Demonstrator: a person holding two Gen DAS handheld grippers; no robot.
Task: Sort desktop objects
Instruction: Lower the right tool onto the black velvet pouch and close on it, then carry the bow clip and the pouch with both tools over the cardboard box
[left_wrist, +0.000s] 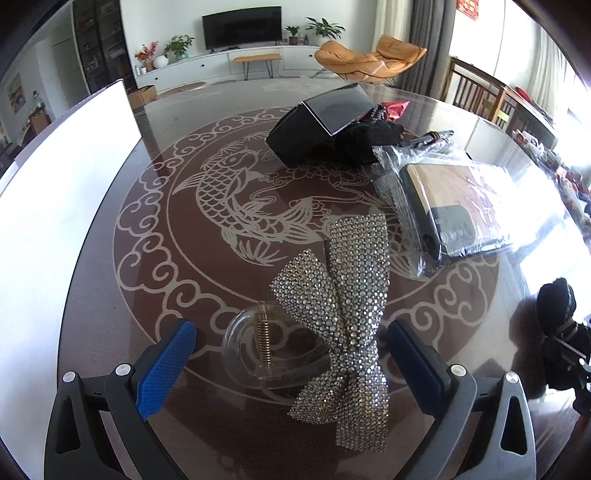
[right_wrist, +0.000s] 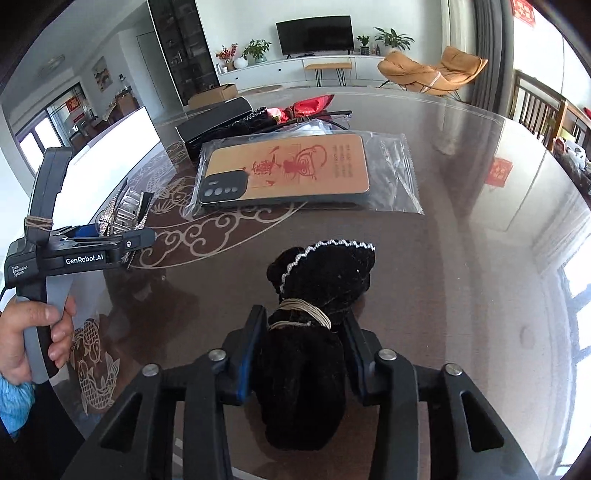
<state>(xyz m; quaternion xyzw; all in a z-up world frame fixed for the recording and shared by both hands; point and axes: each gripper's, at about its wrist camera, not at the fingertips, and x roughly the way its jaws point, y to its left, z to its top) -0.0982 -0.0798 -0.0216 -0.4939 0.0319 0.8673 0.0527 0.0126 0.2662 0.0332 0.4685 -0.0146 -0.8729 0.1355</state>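
A rhinestone bow hair clip (left_wrist: 343, 295) with a clear plastic claw (left_wrist: 240, 343) lies on the glass table (left_wrist: 155, 177). My left gripper (left_wrist: 291, 328) stands open around it, and its blue pads (left_wrist: 166, 369) are clear of the clip on both sides. My right gripper (right_wrist: 303, 317) is shut on a black velvet pouch (right_wrist: 325, 269), which is tied with twine and has a white trimmed mouth. The pads press on the pouch's neck, and its mouth sticks out in front. The pouch (left_wrist: 557, 299) also shows at the right edge of the left wrist view.
A phone case in a clear plastic bag (right_wrist: 288, 170) lies mid-table. Behind it are a black box (right_wrist: 214, 118), dark cloth items and a red cloth (right_wrist: 306, 105). A white board (left_wrist: 55, 203) stands along the left. A hand (right_wrist: 37, 332) holds the left gripper's handle.
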